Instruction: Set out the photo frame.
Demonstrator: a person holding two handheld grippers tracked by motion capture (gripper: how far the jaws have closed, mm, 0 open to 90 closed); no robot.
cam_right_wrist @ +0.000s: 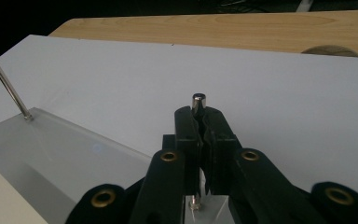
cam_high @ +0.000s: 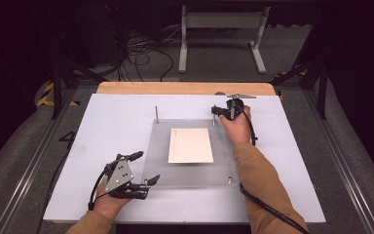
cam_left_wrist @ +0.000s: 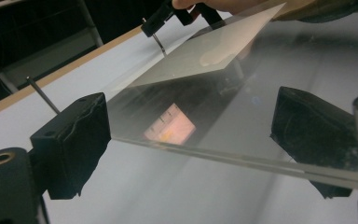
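**Left gripper wide at the near corner, right one clamped on the far post**

Left gripper (cam_high: 147,167) spread wide, jaws astride the near-left edge of the clear plate (cam_high: 190,175), pads not pressing on it. Short post (cam_high: 146,181) just beside one jaw. Plate lying flat on the white sheet (cam_high: 107,126), white card (cam_high: 191,145) resting mid-plate. Another short post (cam_high: 230,179) at the near-right corner. Farther off, tall thin pin (cam_high: 156,113) upright at the far-left corner, untouched. At the far-right corner, right gripper (cam_right_wrist: 200,114) pinched narrow around a capped post (cam_right_wrist: 198,100). Judged as partway: one post gripped, plate edge not yet grasped, card not yet shifted.
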